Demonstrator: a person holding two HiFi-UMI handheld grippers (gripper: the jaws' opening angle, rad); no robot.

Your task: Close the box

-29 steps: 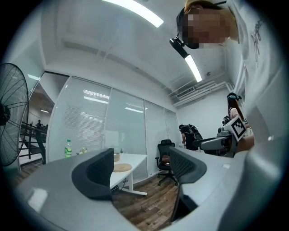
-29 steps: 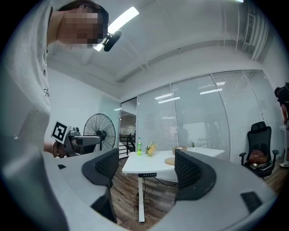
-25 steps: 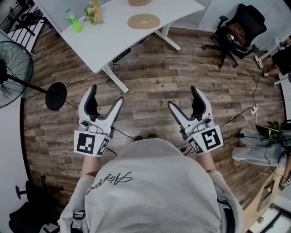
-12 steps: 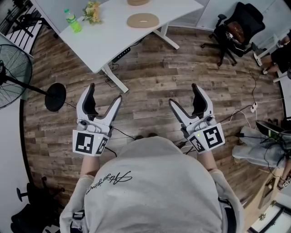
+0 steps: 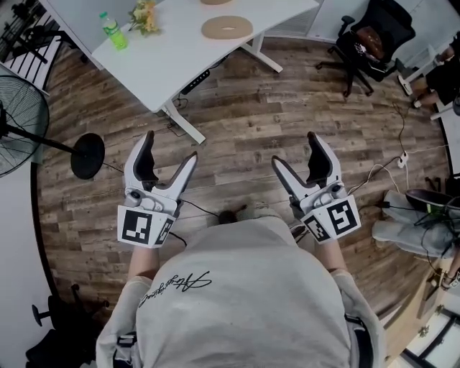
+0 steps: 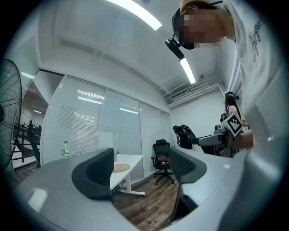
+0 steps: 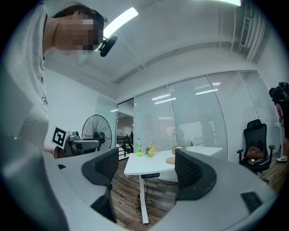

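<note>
Over the wood floor (image 5: 237, 122), the left gripper (image 5: 170, 147) and right gripper (image 5: 295, 149) hang wide open and empty, shirt script (image 5: 172, 286) illegible.

White table (image 5: 165, 61), green bottle (image 5: 111, 30), brown plank floor (image 5: 244, 136), black chair (image 5: 377, 32)

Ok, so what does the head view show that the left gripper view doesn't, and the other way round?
Only the head view: the fan's round base on the wood floor, and the whole left gripper, marker cube included. Only the left gripper view: ceiling light strips and the glass partition with blinds. Both: the white table, green bottle, black office chair and the right gripper.
</note>
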